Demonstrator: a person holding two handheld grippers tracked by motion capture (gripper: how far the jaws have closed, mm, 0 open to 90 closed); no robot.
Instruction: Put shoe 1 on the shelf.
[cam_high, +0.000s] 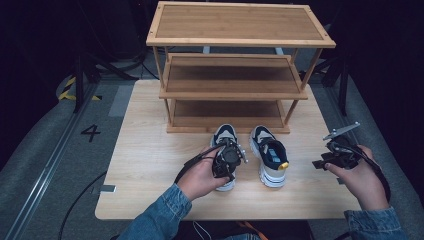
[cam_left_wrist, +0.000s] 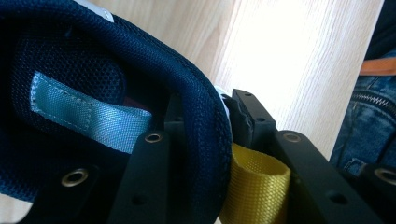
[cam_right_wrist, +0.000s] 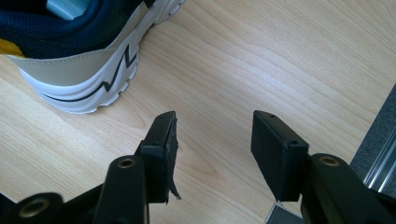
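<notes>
the left sneaker (cam_high: 226, 145) stands on the counter (cam_high: 150, 165) before the wooden shoe rack (cam_high: 235, 65); left tongs (cam_left_wrist: 205, 140) pinch its heel collar. right tongs (cam_right_wrist: 212, 144) hover spread and empty, right of the right sneaker (cam_high: 270, 155).

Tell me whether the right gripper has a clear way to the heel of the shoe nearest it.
Probably yes: the right gripper is open over bare wooden table, with nothing between it and the navy-and-white sneaker.

Right gripper (cam_right_wrist: 212, 140) jaws apart above wooden table (cam_right_wrist: 261, 60), shoe (cam_right_wrist: 79, 60) heel upper left
</notes>
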